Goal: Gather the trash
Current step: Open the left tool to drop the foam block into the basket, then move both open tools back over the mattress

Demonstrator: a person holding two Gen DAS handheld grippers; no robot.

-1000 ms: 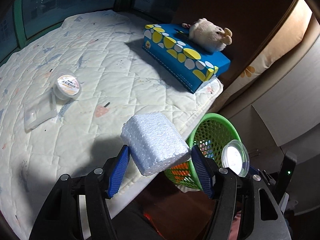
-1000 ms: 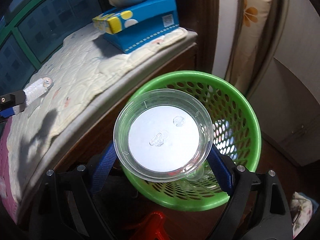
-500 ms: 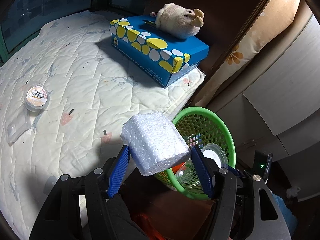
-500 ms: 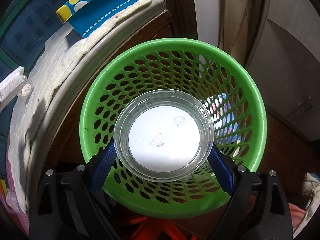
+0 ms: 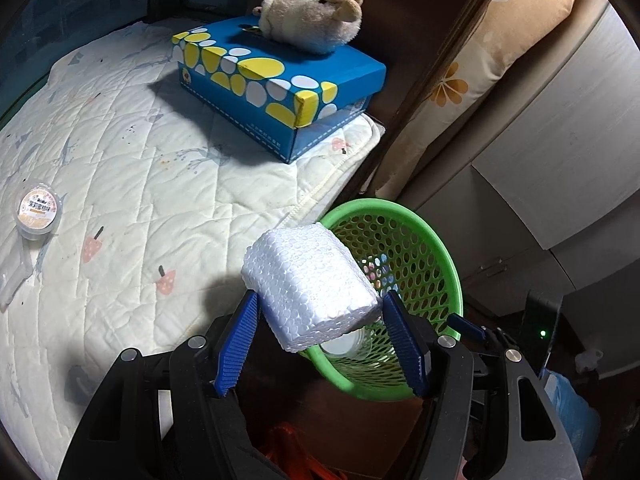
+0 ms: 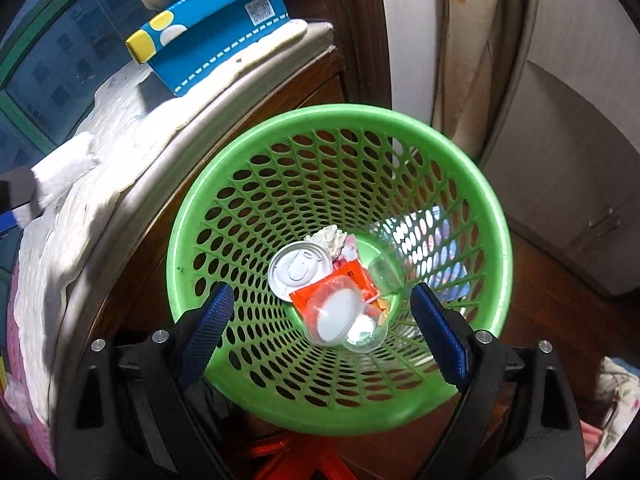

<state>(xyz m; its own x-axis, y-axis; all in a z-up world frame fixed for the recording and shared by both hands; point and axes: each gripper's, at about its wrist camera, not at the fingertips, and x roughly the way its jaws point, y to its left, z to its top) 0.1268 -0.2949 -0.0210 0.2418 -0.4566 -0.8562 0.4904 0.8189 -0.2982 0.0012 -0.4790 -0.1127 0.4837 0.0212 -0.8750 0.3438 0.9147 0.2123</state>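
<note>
My left gripper (image 5: 320, 312) is shut on a white foam block (image 5: 308, 284), held beside the bed edge just left of the green mesh basket (image 5: 444, 248). My right gripper (image 6: 320, 308) is open and empty, right above the green basket (image 6: 492, 208). The clear plastic cup (image 6: 344, 316) lies at the basket bottom on an orange wrapper (image 6: 340, 280), beside a can lid (image 6: 298, 268) and crumpled paper (image 6: 328, 236). A small round tub (image 5: 38, 210) and a clear wrapper (image 5: 12, 280) lie on the quilt at the left.
A blue and yellow tissue box (image 5: 280, 80) with a plush toy (image 5: 312, 12) on it stands at the far end of the quilted bed (image 5: 140, 160). A wooden bed frame (image 6: 280, 80), a curtain (image 5: 480, 60) and white cabinet doors (image 6: 580, 160) surround the basket.
My right gripper opened and the clear cup dropped into the basket. My left gripper carried the foam block rightward, closer to the basket.
</note>
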